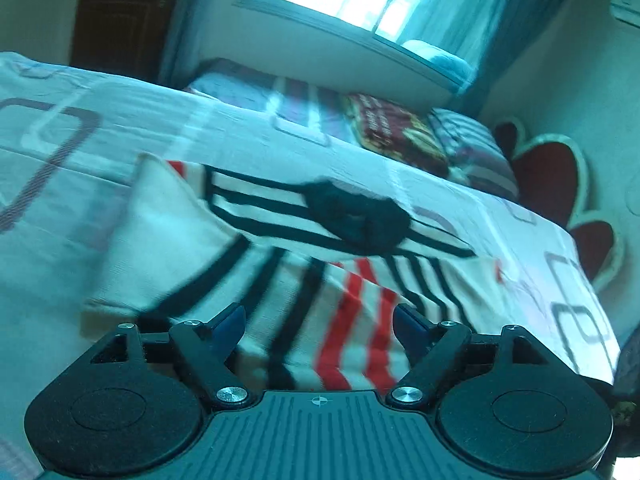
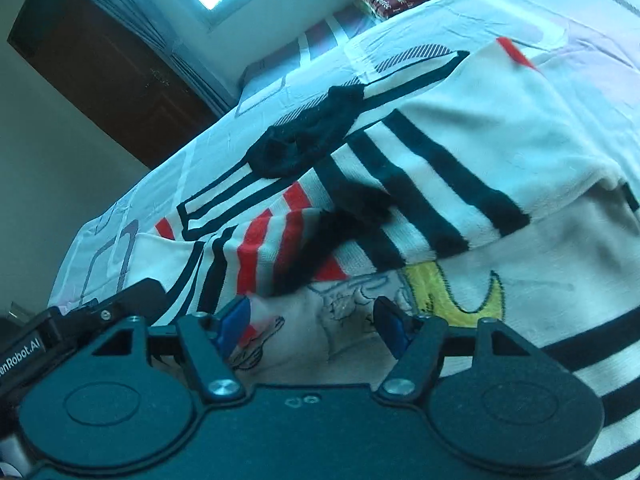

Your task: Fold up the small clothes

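Bed [image 1: 80,148] bearing a striped garment [image 1: 304,280] at centre, its sleeve already folded across toward 10 o'clock; judged partly folded, with further folds left. Left gripper [image 1: 318,322] and right gripper [image 2: 310,320] both stand open, empty, above the cloth. Casing at 9 o'clock reads "enRobot.AI" [image 2: 20,360].
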`<control>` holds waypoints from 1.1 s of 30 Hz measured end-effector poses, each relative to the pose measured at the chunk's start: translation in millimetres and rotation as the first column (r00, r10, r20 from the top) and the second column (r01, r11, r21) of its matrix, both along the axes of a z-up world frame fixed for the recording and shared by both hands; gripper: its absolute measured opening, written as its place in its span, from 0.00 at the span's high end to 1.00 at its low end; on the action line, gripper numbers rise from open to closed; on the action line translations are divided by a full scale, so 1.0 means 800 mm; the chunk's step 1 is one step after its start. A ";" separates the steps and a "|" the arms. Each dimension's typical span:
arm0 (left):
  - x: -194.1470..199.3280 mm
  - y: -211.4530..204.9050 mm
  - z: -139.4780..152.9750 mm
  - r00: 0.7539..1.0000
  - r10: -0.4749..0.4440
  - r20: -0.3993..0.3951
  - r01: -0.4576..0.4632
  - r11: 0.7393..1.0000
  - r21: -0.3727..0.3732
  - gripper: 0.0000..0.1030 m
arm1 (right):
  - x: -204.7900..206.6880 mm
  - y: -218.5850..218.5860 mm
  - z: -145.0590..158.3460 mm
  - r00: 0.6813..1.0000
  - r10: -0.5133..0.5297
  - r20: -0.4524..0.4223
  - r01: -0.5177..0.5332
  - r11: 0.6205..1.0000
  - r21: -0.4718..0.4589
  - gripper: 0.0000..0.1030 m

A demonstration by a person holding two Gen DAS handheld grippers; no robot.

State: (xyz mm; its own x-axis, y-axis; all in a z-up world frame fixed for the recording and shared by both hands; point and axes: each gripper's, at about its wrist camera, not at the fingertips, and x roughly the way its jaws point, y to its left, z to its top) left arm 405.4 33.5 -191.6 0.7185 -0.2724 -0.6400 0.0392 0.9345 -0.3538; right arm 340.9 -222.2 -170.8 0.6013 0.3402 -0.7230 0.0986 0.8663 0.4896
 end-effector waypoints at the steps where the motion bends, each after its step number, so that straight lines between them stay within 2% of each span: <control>1: 0.001 0.008 0.000 1.000 0.024 0.003 -0.024 1.000 0.013 0.22 | -0.001 0.007 -0.001 1.000 0.001 0.010 -0.001 1.000 -0.009 0.35; 2: 0.001 0.017 0.000 0.999 0.047 0.004 -0.047 0.999 0.026 0.22 | -0.002 0.011 -0.001 1.000 -0.002 0.014 0.003 1.000 -0.024 0.38; 3: 0.003 0.027 -0.001 0.998 0.068 0.001 -0.068 0.997 0.035 0.22 | -0.001 0.012 -0.003 1.000 -0.011 0.016 0.011 0.999 -0.036 0.51; 7: 0.005 0.065 -0.010 0.990 0.139 -0.010 -0.139 0.989 0.055 0.22 | 0.004 0.012 -0.011 0.998 -0.059 0.028 0.061 0.994 -0.092 0.85; 10: 0.010 0.084 -0.019 0.981 0.194 -0.008 -0.193 0.976 0.099 0.22 | 0.004 0.017 0.001 0.994 -0.040 0.101 0.056 0.985 -0.164 0.92; 14: 0.022 0.110 -0.032 0.960 0.277 -0.042 -0.274 0.959 0.076 0.22 | 0.006 0.030 0.045 0.962 0.064 0.267 0.020 0.953 -0.302 0.93; 17: 0.037 0.115 -0.051 0.958 0.270 -0.099 -0.268 0.963 0.034 0.22 | 0.018 0.012 0.067 0.944 0.072 0.323 0.057 0.927 -0.371 0.93; 19: 0.047 0.109 -0.067 0.958 0.252 -0.137 -0.253 0.967 0.015 0.22 | 0.029 -0.010 0.064 0.953 0.048 0.298 0.077 0.915 -0.395 0.93; 22: 0.056 0.095 -0.086 0.961 0.225 -0.163 -0.224 0.974 0.024 0.22 | 0.044 -0.037 0.030 0.979 -0.016 0.205 0.113 0.874 -0.473 0.93; 24: 0.056 0.082 -0.089 0.966 0.220 -0.137 -0.210 0.974 0.089 0.22 | 0.053 -0.051 0.002 0.993 -0.049 0.110 0.094 0.884 -0.457 0.92; 26: 0.055 0.077 -0.086 0.966 0.225 -0.131 -0.211 0.971 0.111 0.25 | 0.052 -0.059 -0.009 0.995 -0.058 0.081 0.088 0.897 -0.432 0.87; 28: 0.049 0.077 -0.081 0.969 0.221 -0.114 -0.211 0.973 0.092 0.64 | 0.048 -0.067 -0.004 0.993 -0.072 0.093 0.104 0.910 -0.401 0.77; 30: 0.045 0.079 -0.076 0.969 0.219 -0.116 -0.214 0.975 0.054 0.80 | 0.044 -0.079 0.002 0.989 -0.098 0.109 0.131 0.925 -0.356 0.69; 33: 0.036 0.076 -0.068 0.968 0.233 -0.089 -0.230 0.972 0.044 0.86 | 0.041 -0.087 -0.003 0.991 -0.106 0.088 0.127 0.949 -0.289 0.67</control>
State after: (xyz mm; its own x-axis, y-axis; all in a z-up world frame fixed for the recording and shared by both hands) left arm 433.9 94.1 -245.9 0.6961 -0.0831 -0.7131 -0.2112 0.9257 -0.3139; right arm 373.3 -292.1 -173.4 0.6767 0.0444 -0.7349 0.1816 0.9573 0.2250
